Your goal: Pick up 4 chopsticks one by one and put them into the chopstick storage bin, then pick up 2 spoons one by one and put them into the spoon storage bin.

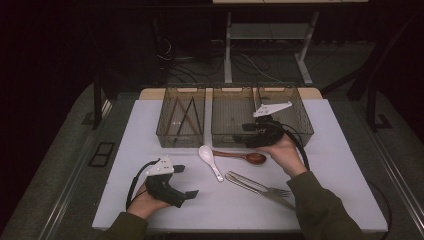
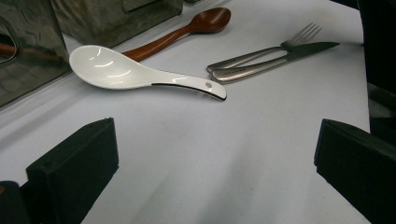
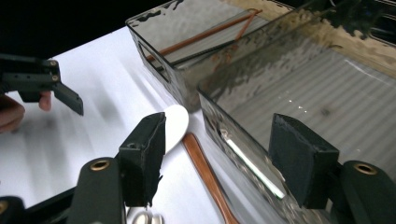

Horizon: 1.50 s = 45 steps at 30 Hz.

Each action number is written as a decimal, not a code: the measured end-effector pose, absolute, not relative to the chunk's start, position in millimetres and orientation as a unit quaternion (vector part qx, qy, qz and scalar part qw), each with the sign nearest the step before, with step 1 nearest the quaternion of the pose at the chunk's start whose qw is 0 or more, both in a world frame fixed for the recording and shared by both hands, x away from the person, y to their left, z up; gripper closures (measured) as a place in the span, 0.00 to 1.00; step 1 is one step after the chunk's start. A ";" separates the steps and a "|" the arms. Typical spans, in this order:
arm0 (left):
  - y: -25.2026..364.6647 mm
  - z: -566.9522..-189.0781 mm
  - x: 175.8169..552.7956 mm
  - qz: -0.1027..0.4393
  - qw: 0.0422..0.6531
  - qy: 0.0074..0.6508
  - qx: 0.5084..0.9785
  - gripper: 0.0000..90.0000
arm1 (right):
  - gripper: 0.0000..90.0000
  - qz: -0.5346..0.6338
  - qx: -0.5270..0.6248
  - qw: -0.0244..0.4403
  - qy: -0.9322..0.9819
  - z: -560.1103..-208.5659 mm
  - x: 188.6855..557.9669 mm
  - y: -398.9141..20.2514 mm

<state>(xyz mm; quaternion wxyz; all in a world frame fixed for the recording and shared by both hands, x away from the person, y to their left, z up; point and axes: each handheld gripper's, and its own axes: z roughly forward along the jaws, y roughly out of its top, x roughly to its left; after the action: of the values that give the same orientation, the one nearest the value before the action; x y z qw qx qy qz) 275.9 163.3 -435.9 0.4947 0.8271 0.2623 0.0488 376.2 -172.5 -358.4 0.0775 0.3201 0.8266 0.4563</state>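
The right tongs (image 1: 248, 134) hang over the front wall of the middle clear smoky plastic bin (image 1: 225, 136), jaws partly apart with nothing between them; in the right gripper view that wall's rim (image 3: 243, 154) runs up between the two black pads (image 3: 148, 149). The bin is rectangular, see-through with a grey-brown tint and a ribbed floor, and I can make out nothing lying in it apart from a small dark speck.

Just below these tongs, on the white bench (image 1: 150, 130), lies the brown wooden spoon (image 1: 242, 156), glossy reddish-brown with a round bowl. Its handle end lies by the white ceramic soup spoon (image 1: 210, 161), a deep oval ladle shape with a short handle pierced by a small hole (image 2: 208, 85); whether the two touch I cannot tell. Nearer the person than both, a steel fork (image 1: 270, 188) and a steel table knife (image 1: 250, 186) lie side by side, touching. Their handles carry some stamped marking (image 2: 233, 72), too small to read.

To the left of the right tongs stands a narrower bin of the same plastic (image 1: 181, 120), holding thin brown and dark chopsticks (image 1: 186, 116).

The left tongs (image 1: 186, 181) rest low by the bench's near left part, jaws wide apart and holding nothing, the white spoon ahead of them.
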 end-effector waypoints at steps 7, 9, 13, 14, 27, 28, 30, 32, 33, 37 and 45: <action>162.8 -434.5 274.5 0.053 0.491 0.261 0.830 0.00 | 0.41 0.462 0.332 0.084 0.818 -368.1 358.3 -202.8; 162.9 -434.7 274.6 0.054 0.489 0.262 0.830 0.00 | 0.41 0.458 0.337 0.085 0.818 -370.7 354.4 -211.2; 162.5 -435.6 275.4 0.054 0.488 0.262 0.831 0.00 | 0.41 0.457 0.347 0.088 0.814 -377.2 348.1 -226.8; 162.4 -435.7 275.5 0.054 0.488 0.263 0.831 0.00 | 0.41 0.455 0.351 0.088 0.814 -379.3 347.4 -230.2; 163.8 -435.1 274.4 0.057 0.484 0.261 0.833 0.00 | 0.41 0.420 0.386 0.087 0.817 -412.7 350.5 -250.5; 163.7 -435.0 274.5 0.057 0.485 0.261 0.833 0.00 | 0.41 0.420 0.387 0.087 0.817 -414.4 350.8 -250.4; 163.0 -435.8 274.6 0.057 0.485 0.262 0.832 0.00 | 0.41 0.413 0.389 0.086 0.819 -418.1 352.0 -249.6; 163.4 -435.6 274.7 0.057 0.484 0.263 0.833 0.00 | 0.41 0.412 0.392 0.085 0.818 -421.6 353.7 -249.7; 163.5 -435.6 274.8 0.057 0.484 0.263 0.833 0.00 | 0.41 0.408 0.394 0.082 0.819 -424.2 355.0 -249.5; 163.0 -436.2 275.2 0.057 0.483 0.261 0.834 0.00 | 0.41 0.400 0.397 0.080 0.822 -429.5 358.2 -248.3; 162.8 -436.0 274.6 0.057 0.484 0.262 0.833 0.00 | 0.42 0.397 0.400 0.068 0.823 -436.9 361.4 -241.1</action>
<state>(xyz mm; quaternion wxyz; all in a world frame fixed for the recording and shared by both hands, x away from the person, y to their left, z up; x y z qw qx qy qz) 274.6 162.8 -436.0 0.4842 0.8329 0.2621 0.0570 361.4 -241.1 -436.9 0.0680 0.4004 0.8233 0.3965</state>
